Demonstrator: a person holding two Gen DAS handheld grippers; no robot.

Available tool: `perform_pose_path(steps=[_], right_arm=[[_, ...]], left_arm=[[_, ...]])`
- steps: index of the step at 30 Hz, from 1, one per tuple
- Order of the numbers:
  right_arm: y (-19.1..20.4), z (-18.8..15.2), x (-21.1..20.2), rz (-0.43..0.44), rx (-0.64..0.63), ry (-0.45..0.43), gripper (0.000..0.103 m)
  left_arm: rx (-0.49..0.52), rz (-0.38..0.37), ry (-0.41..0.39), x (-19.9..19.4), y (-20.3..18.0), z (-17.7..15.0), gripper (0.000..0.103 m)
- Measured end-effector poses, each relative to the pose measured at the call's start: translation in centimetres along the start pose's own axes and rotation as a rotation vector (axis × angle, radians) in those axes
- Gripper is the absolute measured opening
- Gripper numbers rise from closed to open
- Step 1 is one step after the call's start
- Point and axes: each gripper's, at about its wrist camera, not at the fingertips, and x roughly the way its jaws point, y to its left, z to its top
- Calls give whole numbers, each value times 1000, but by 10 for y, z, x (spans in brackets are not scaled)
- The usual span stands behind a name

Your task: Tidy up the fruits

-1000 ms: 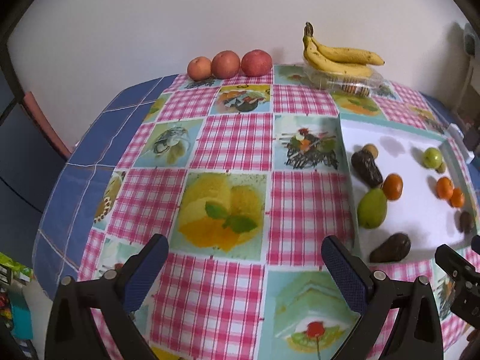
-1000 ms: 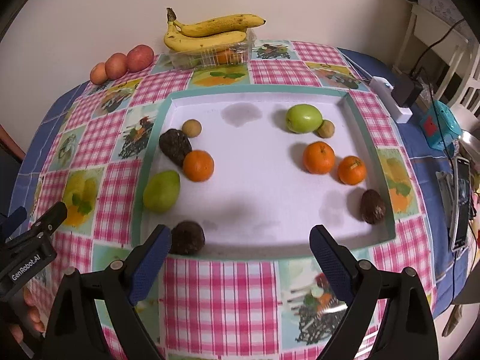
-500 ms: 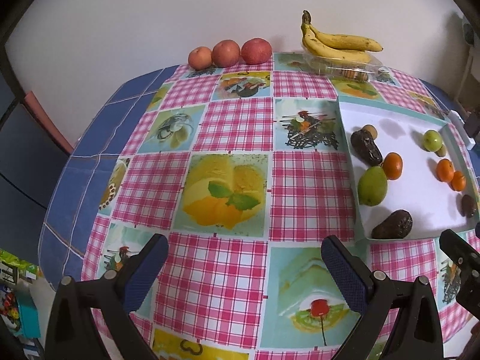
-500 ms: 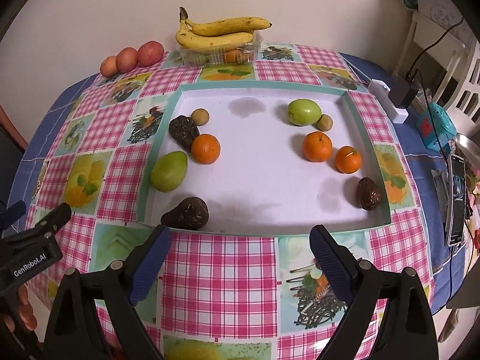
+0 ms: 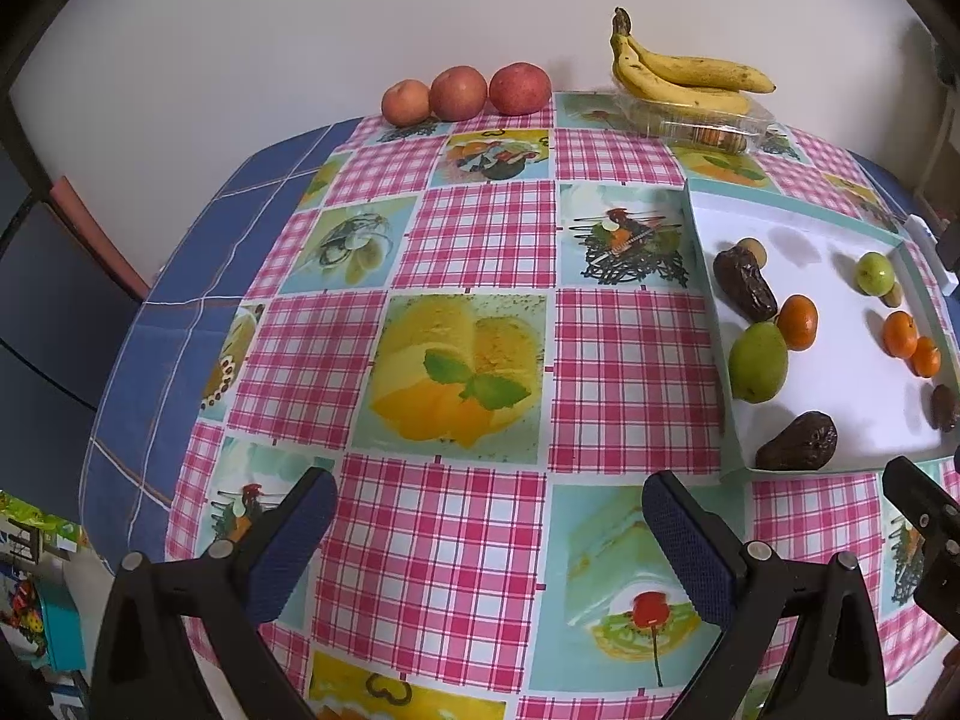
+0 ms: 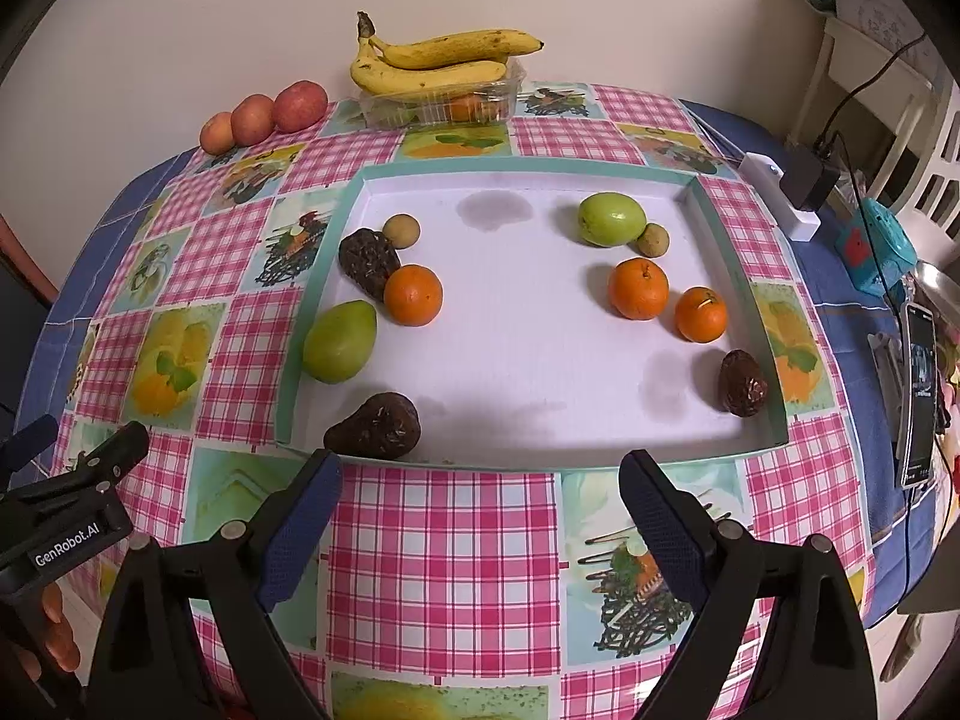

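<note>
The surface (image 6: 438,546) wears a cloth of pink check squares and printed fruit pictures, with a blue cloth showing under its edges. On it lies a shallow white tray (image 6: 528,360) with a pale green rim, and the loose fruit sits inside.

Against the wall at the back, a bunch of bananas (image 6: 438,60) rests on top of a clear plastic box (image 6: 444,105), and three red apples (image 6: 264,114) stand in a row beside it, touching one another.

On the tray's left side, a green pear (image 6: 340,341) lies against the rim, with an orange (image 6: 413,294) just beside it, touching a dark wrinkled fruit (image 6: 367,261); a small tan fruit (image 6: 401,230) sits behind that. Another dark fruit (image 6: 375,427) lies in the near left corner. On the right side are a green apple (image 6: 612,219), a small tan fruit (image 6: 653,239) touching it, two oranges (image 6: 638,288) close together, and a third dark fruit (image 6: 742,383) by the right rim.

The right tool (image 6: 480,516) hovers over the cloth at the tray's near edge, its fingers spread wide with nothing between them. The left tool (image 5: 483,537) hangs over the cloth to the left of the tray, likewise spread wide apart and holding nothing.
</note>
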Motion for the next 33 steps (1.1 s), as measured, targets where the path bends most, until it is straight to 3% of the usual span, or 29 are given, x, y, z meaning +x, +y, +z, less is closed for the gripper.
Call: perform_pose_path(steps=[33], right_arm=[[9, -1, 4, -8, -13, 20, 94]], left_arm=[[9, 10, 20, 4, 0, -1, 103]])
